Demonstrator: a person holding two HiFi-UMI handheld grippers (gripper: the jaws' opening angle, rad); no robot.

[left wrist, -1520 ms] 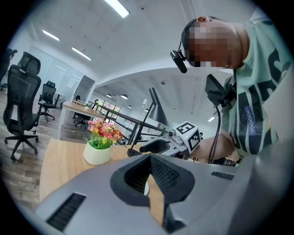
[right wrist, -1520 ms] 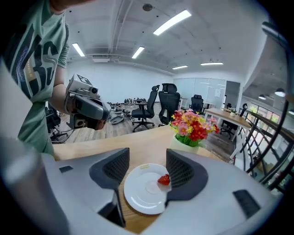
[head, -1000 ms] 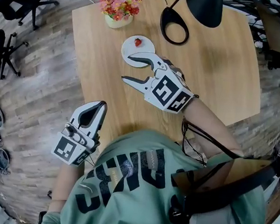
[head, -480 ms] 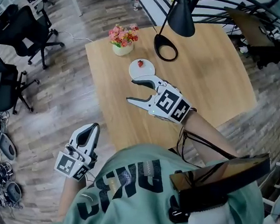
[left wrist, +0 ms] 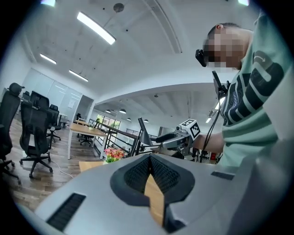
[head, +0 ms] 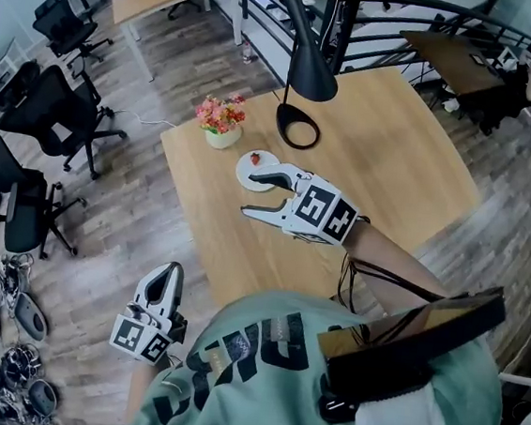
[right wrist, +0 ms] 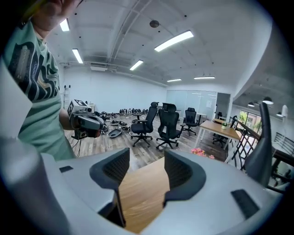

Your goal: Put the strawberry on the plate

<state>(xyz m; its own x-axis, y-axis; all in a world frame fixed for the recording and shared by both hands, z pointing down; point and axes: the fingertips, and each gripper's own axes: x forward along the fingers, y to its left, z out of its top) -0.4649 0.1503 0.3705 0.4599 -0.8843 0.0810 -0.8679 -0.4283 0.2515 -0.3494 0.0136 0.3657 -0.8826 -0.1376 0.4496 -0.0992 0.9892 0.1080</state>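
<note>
My view has pulled back. The strawberry (head: 254,158) lies on the plate (head: 246,180), upper middle. The right claw (head: 250,194) still hovers beside it, wide open and empty. The left claw (head: 172,274), closed on nothing, has dropped lower left. I judge the task done.

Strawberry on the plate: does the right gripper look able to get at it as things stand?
Probably yes: the right gripper, open, hovers by the plate, with nothing between it and the strawberry.

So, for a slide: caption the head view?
Strawberry on the white plate; open right tongs beside it over the wooden table, shut left tongs off the table.
</note>
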